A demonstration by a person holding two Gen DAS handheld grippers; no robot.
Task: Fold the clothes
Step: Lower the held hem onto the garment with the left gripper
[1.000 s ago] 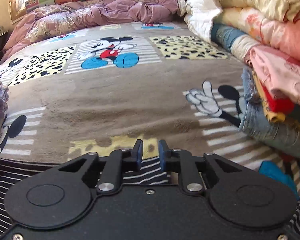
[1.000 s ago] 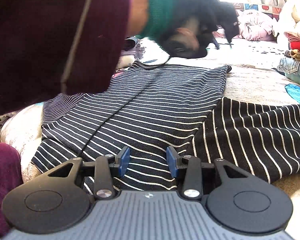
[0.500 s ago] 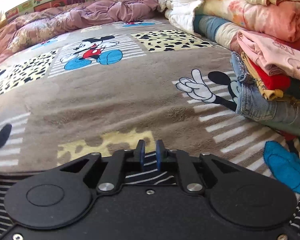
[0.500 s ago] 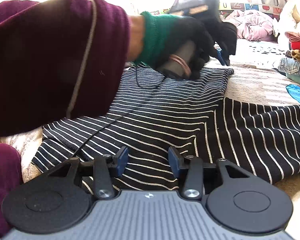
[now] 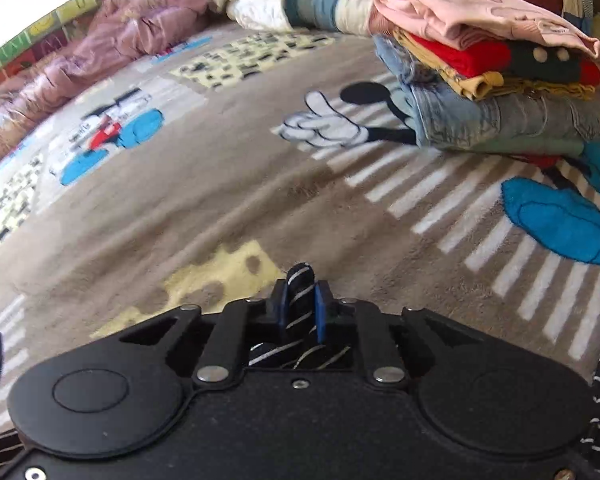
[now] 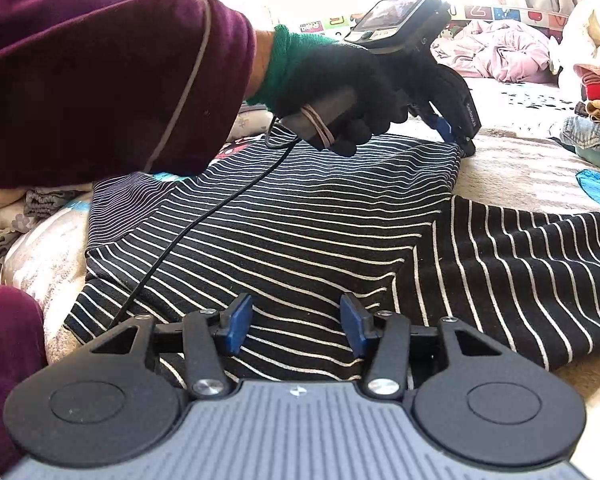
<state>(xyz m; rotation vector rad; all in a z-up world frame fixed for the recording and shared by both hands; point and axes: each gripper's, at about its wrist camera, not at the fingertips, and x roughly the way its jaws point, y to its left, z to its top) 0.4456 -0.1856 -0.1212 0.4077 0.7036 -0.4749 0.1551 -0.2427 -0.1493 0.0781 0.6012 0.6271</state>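
The left gripper [image 5: 300, 308] is closing, its pads clamped on a fold of the striped garment [image 6: 300, 220] at that garment's far corner, toward 1 o'clock in the right wrist view. The right gripper [image 6: 296, 324] is opening, released, above the garment's near edge at 6 o'clock. The garment lies spread on the cartoon-print blanket [image 5: 180, 184]; a stack of folded clothes [image 5: 492, 92] sits at 2 o'clock.

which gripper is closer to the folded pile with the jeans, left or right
Left. The left gripper pinches the striped shirt's far corner, toward the pile; the right gripper hangs over the near hem, jaws opening.
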